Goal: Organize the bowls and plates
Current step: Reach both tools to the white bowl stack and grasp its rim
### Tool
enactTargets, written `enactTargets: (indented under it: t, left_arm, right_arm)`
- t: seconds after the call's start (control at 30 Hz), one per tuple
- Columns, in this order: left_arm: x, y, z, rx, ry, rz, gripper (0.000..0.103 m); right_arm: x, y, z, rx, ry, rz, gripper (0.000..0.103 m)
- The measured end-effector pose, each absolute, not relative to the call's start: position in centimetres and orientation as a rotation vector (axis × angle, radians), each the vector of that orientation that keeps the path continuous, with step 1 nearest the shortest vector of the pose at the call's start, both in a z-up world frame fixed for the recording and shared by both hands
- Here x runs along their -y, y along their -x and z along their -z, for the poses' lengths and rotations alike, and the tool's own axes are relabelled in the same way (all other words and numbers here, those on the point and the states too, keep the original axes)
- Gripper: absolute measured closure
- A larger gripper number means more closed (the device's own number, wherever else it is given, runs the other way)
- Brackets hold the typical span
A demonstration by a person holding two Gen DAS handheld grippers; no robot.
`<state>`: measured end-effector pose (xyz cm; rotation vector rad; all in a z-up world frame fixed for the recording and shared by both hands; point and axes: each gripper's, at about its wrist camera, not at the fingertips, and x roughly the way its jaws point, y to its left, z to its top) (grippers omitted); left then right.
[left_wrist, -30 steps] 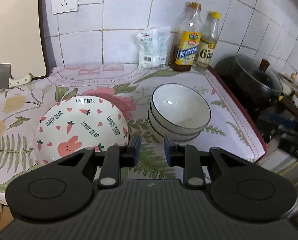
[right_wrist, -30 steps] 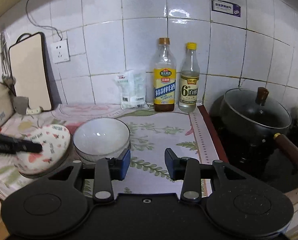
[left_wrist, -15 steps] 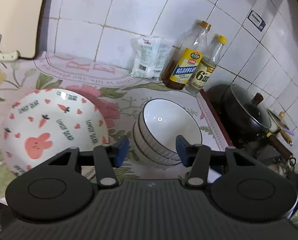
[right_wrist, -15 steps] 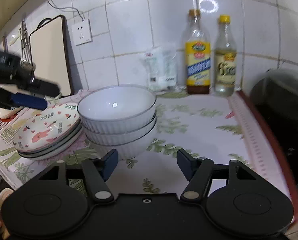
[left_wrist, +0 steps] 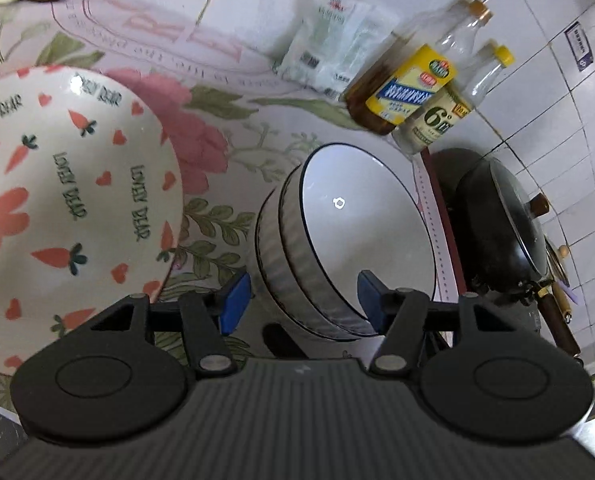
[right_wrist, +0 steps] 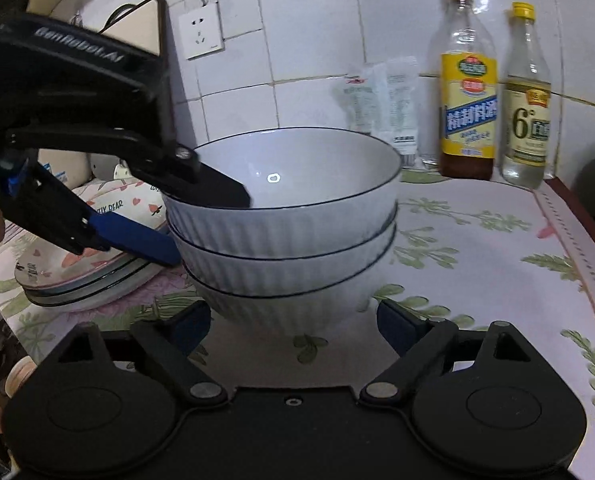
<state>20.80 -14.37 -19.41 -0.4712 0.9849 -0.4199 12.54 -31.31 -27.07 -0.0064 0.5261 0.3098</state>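
Two opening tools flank the bowl stack [right_wrist: 285, 232]: left tool [left_wrist: 303, 298] straddles its rim, right tool [right_wrist: 293, 326] nears its base.

Both tongs [left_wrist: 303, 300] [right_wrist: 293, 326] opening

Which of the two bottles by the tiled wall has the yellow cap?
The clear bottle with the "6°" label, nearer the stove. The other bottle, with a yellow label and brown liquid at its base, has a gold-brown cap.

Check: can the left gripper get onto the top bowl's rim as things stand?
Probably yes. The left gripper already straddles the near rim of the top bowl: one finger over the inside, the other outside the wall. Its jaws are opening, the pads not pressing yet. Nothing blocks it; the plates sit beside the stack.
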Motion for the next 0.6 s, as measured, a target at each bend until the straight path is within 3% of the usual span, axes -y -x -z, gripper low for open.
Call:
enactTargets:
  t: [0.3, 0.5, 0.6]
  left_arm:
    - [14.8, -22.2, 20.1, -1.011, 0.462, 0.388, 0.05]
    - [15.4, -22.3, 20.2, -1.017, 0.383, 0.358, 0.063]
    - [16.1, -22.2, 20.0, -1.019, 0.337, 0.342, 0.064]
  right_arm:
    - [31.1, -14.1, 27.5, -0.541, 0.027, -0.368, 0.009]
    - [30.7, -14.0, 27.6, -0.542, 0.043, -0.366, 0.009]
    - [30.1, -14.5, 27.5, -0.564, 0.102, -0.342, 0.01]
